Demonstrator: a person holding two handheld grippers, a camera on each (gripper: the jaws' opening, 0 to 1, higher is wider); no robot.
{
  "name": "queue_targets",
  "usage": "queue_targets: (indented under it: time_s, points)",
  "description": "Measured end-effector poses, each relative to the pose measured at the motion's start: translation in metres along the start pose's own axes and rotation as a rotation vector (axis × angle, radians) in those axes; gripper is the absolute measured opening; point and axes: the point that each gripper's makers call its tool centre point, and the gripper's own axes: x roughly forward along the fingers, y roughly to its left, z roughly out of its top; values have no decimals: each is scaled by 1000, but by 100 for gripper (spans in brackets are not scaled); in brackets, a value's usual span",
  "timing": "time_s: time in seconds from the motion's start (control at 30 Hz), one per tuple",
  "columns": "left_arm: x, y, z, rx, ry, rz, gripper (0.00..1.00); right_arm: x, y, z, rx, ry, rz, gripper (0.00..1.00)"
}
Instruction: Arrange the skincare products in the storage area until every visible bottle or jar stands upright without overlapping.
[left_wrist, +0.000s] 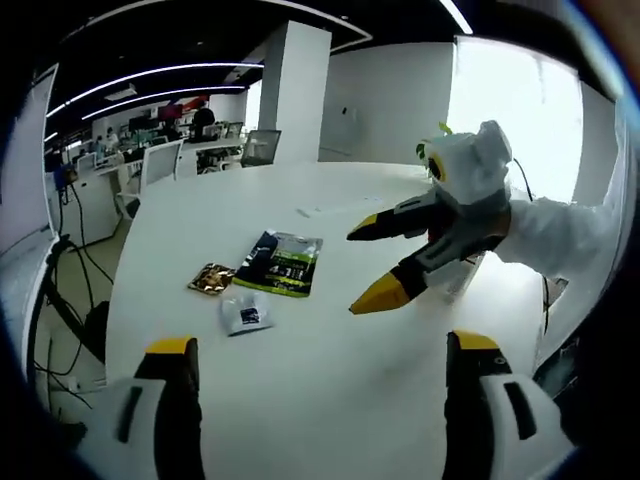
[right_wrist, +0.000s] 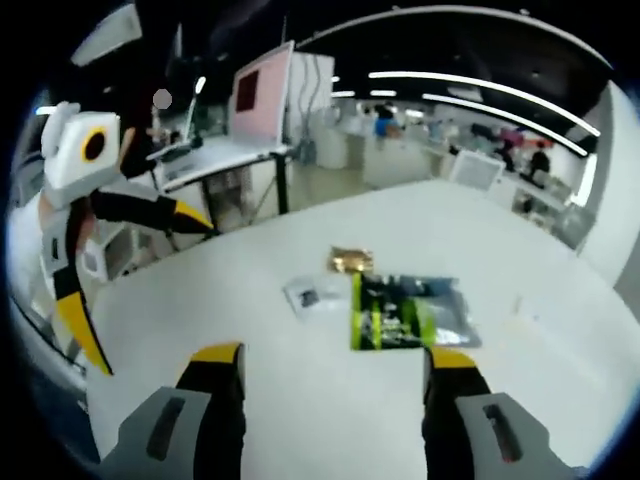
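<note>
Left gripper view, right gripper (left_wrist: 365, 265) jaws apart, window

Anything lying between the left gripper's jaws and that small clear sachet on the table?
Nothing: in the left gripper view, bare white table runs from the open left gripper to the small clear plastic sachet. The gold foil packet and dark green-labelled pouch lie beyond it.

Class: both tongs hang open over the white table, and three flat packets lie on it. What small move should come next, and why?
Probably lower the left tongs toward the small clear packet. It lies flat, nearest them, apart from the gold packet and green pouch. Both tongs are empty.
</note>
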Motion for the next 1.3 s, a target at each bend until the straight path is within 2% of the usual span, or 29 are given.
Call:
queue_targets:
  time_s: [0.23, 0.33, 0.57, 0.7, 0.8, 0.83, 0.93, 1.3]
  points:
    - [0, 4, -3, -25, -7, 7, 98, 26, -5, -13, -24, 40, -12, 54]
    - [-1, 5, -6, -35, -6, 10, 98, 32, -9, -16, -77, 53, -31, 49]
    - [-3, 9, -15, -56, 8, 11, 97, 47, -17, -24, -133, 80, -51, 39]
    - [-3, 10, -19, -69, 16, 7, 96, 54, -21, -30, -193, 100, -59, 32]
    - [-2, 12, -20, -75, 18, 6, 96, 59, -26, -33, -236, 108, -70, 31]
    - [-1, 12, -20, -76, 19, 7, 96, 59, -29, -33, -280, 113, -77, 29]
    - [0, 13, -20, -83, 19, 6, 96, 63, -31, -29, -311, 101, -78, 23]
    - [2, 18, -24, -96, 28, 2, 94, 71, -25, -29, -310, 102, -32, 2]
